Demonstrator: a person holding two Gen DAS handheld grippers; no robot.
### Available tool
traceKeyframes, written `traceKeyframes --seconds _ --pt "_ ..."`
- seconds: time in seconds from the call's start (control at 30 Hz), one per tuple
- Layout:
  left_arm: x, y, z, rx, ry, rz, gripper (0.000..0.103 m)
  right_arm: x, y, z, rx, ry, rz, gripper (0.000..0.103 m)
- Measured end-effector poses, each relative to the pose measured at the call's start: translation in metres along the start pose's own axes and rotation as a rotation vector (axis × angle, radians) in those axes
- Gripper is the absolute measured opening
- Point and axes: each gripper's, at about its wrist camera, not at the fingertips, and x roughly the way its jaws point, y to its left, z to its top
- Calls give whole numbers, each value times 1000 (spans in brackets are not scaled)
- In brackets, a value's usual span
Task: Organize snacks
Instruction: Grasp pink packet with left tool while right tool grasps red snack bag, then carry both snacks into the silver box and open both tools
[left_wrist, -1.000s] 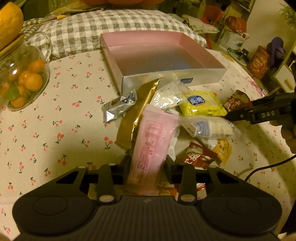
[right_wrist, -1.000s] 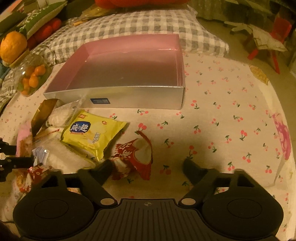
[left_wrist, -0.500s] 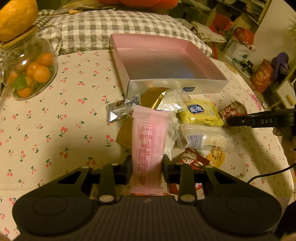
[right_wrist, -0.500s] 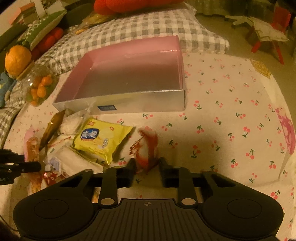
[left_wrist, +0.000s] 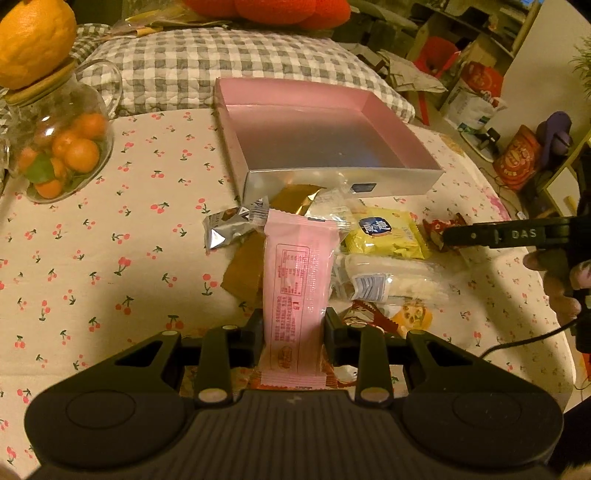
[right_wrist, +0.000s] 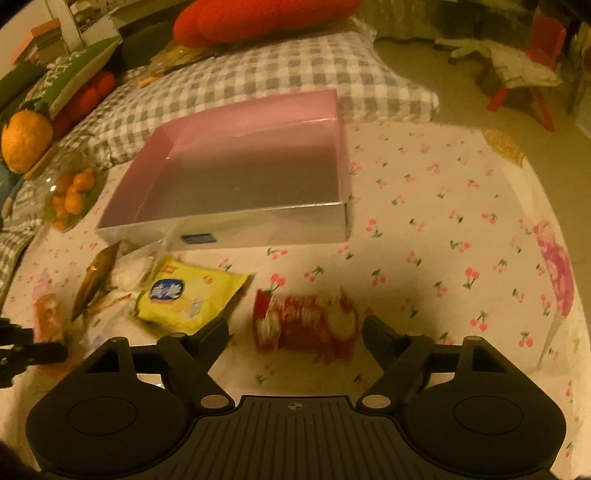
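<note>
My left gripper (left_wrist: 293, 325) is shut on a pink snack packet (left_wrist: 299, 280), which stands up between its fingers over the snack pile. The pile holds a yellow packet (left_wrist: 384, 232), a white packet (left_wrist: 384, 284), a silver packet (left_wrist: 225, 229) and a gold packet (left_wrist: 251, 262). Behind it sits the box (left_wrist: 332, 181), silver outside, pink inside and empty. My right gripper (right_wrist: 295, 326) has its jaws opening, and a blurred red packet (right_wrist: 306, 325) lies between them, free of the pads. In the right wrist view the yellow packet (right_wrist: 188, 295) is to its left and the box (right_wrist: 258, 229) is beyond.
A glass jar of small oranges (left_wrist: 55, 147) with a large orange (left_wrist: 33, 40) on its lid stands at the far left. A checked cushion (left_wrist: 221, 66) lies behind the box. The cherry-print tablecloth (right_wrist: 443, 240) runs right to the table's edge. A black cable (left_wrist: 524, 339) trails there.
The right gripper closed on the red packet and stood it up, then opened, and the packet now lies flat between the fingers. The left gripper kept the pink packet and straightened it.
</note>
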Motion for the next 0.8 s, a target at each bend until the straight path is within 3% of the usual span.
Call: traceKeyframes --seconds 0.27,0.33,0.43,0.8 --pt "1 -6 1 -2 -9 2 29 21 2 0 -18 24 -73 77" --pt "0 -7 1 -1 -12 1 29 22 2 -1 -20 14 -73 62" --pt "-2 -8 2 -4 -20 1 29 18 0 0 -13 -1 -64 52" --pt "-14 -14 17 -37 -81 -9 29 -6 4 13 52 -52 10 51"
